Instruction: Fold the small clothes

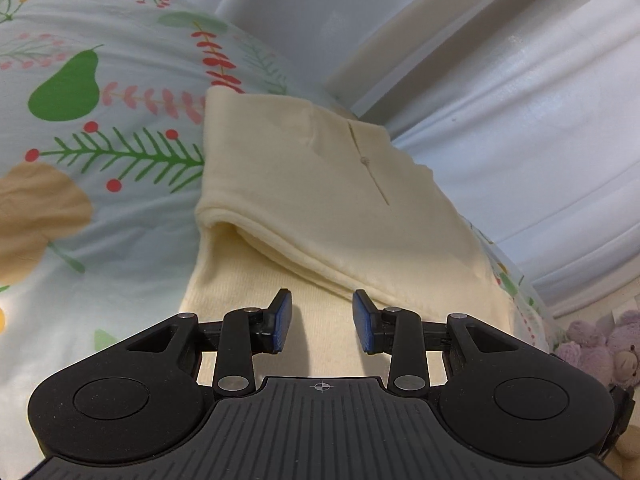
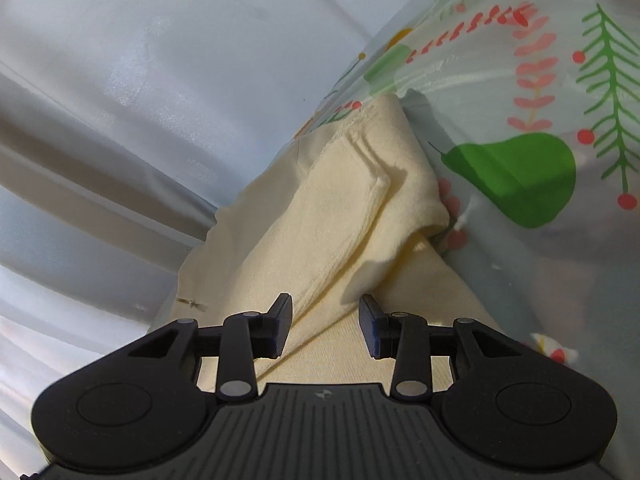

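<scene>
1. While both grippers hang low over the cream garment (image 1: 304, 184), I see it lying part-folded on the printed sheet (image 1: 80, 128), one flap doubled over the lower layer.
2. My left gripper (image 1: 322, 320) has its fingers partly open with nothing between them; the folded hem runs across just ahead of the tips.
3. My right gripper (image 2: 326, 326) is likewise partly open and holding nothing, and the flap's edge passes right by its left finger (image 2: 280, 322). Touching or just clear, I can't quite say.
4. From the right the garment's long axis runs straight away from me, so that hand looks better placed for the next fold.
5. No containers that I can make out; purple plush toys (image 1: 600, 340) sit off at the edge.
</scene>
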`<state>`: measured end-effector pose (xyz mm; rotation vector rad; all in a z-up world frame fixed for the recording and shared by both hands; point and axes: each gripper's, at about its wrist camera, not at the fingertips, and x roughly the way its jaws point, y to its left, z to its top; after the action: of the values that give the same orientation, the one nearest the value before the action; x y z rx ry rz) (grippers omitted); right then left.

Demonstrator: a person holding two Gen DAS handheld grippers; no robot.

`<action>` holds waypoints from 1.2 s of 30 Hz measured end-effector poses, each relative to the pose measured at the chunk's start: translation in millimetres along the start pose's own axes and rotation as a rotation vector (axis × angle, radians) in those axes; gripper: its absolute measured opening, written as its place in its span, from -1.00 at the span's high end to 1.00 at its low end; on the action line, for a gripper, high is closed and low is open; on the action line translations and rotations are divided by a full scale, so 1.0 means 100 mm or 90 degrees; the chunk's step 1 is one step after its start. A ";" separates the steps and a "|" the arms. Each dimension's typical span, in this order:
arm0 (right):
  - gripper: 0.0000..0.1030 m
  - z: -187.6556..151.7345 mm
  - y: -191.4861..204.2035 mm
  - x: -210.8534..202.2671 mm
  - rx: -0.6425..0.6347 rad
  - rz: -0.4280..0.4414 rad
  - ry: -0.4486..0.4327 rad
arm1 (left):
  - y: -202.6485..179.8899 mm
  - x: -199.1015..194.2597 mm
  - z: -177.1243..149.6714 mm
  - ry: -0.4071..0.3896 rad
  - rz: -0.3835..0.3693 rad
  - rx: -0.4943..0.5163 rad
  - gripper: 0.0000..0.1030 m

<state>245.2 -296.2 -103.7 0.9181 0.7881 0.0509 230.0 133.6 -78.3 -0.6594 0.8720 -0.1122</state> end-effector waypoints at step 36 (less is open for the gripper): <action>0.88 0.49 -0.01 0.03 -0.076 -0.055 -0.047 | -0.37 0.24 0.33 -0.032 0.091 0.194 0.13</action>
<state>278.3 -329.8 -89.0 0.7676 0.7479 -0.0109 275.8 111.4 -57.7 -0.3135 0.8296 -0.0972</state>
